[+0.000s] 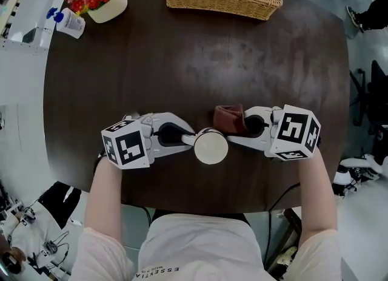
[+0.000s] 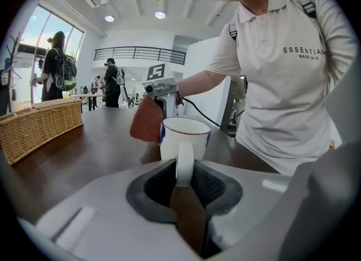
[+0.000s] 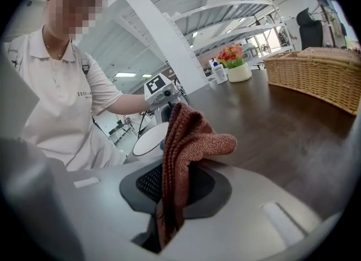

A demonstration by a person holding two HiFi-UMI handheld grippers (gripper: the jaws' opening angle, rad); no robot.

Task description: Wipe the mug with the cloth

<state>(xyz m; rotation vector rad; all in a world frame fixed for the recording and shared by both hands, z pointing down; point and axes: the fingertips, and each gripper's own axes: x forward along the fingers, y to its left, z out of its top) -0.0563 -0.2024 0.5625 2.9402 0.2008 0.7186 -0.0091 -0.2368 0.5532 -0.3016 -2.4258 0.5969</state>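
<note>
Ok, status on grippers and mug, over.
Left gripper shut on white ceramic mug, by its handle. Right gripper shut on rust-brown knitted cloth, close beside mug. Nothing in the way.

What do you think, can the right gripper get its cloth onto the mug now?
Probably yes: the right gripper holds the cloth beside the mug, held by its handle in the left gripper, and nothing stands between.

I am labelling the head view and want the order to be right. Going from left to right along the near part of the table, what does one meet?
left gripper → mug → cloth → right gripper
</note>
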